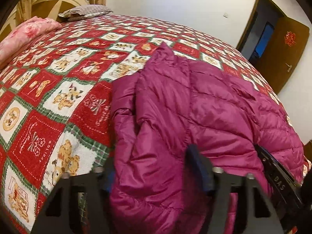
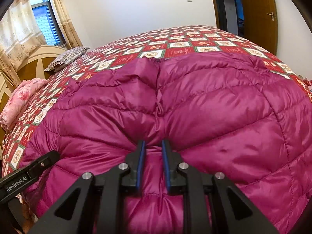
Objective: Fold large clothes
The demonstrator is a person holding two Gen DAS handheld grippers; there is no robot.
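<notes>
A magenta quilted down jacket lies on the bed, partly folded, near the front edge. In the left wrist view my left gripper has jacket fabric bunched between its fingers; the right finger shows, the left one is mostly hidden by the cloth. In the right wrist view the jacket fills the frame, zipper running up the middle. My right gripper pinches a fold of the jacket at the near hem, blue pads close on the cloth.
The bed carries a red, white and green teddy-bear quilt. A pink folded blanket and a striped pillow lie by the headboard. A brown door stands open at the right. The other gripper's body shows at lower left.
</notes>
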